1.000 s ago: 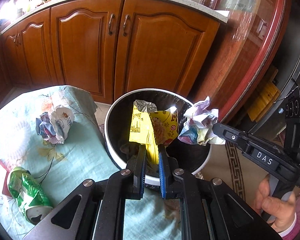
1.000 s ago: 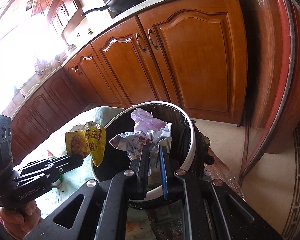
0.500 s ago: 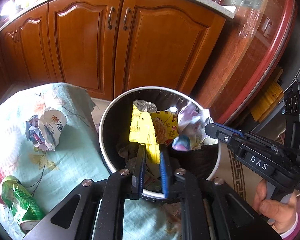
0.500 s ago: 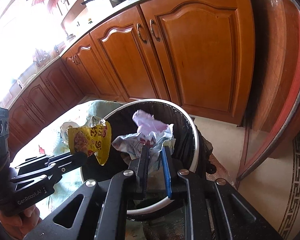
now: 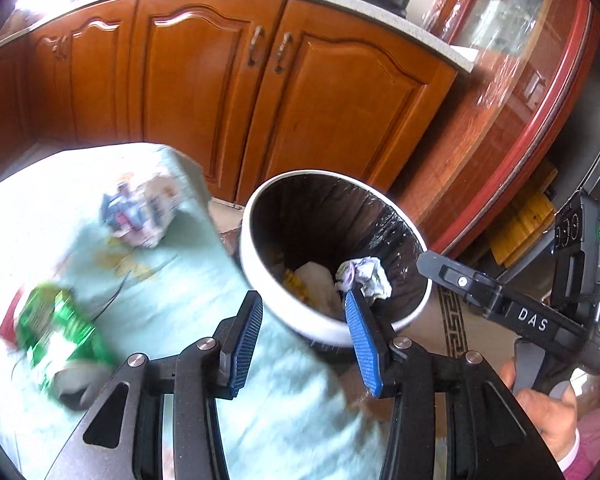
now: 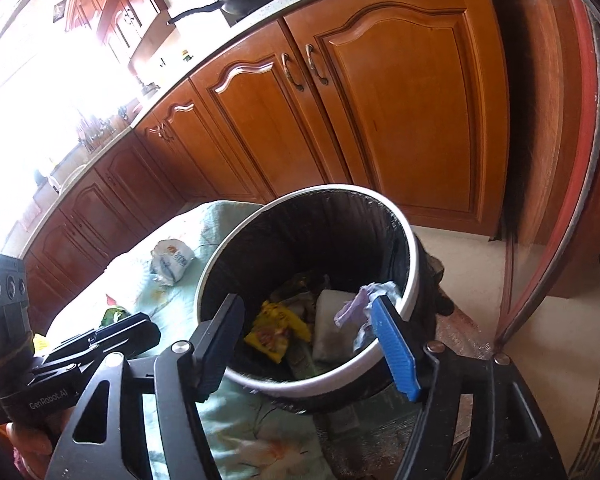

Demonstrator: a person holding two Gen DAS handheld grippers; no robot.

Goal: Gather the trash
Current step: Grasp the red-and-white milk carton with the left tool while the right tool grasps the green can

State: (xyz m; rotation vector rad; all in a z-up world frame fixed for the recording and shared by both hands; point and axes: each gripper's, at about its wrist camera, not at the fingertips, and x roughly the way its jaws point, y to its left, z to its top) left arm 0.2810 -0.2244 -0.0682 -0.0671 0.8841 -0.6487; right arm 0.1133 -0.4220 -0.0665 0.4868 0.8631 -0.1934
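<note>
Both tongs are opening over the round trash bin (image 6: pixel 410 264). The right gripper (image 6: pixel 308 344) is wide, with a crumpled paper ball (image 6: pixel 358 306) by its blue finger; the left gripper (image 5: pixel 304 340) holds nothing. The yellow wrapper (image 6: pixel 274 330) lies inside the bin, and a green packet (image 5: pixel 54 334) and more crumpled paper (image 5: pixel 140 216) lie on the pale cloth (image 5: pixel 172 304).

surface: pale green floral cloth (image 5: pixel 188 320) | on it: crumpled paper wad (image 5: pixel 140 216); green packet (image 5: pixel 56 328), blurred
</note>
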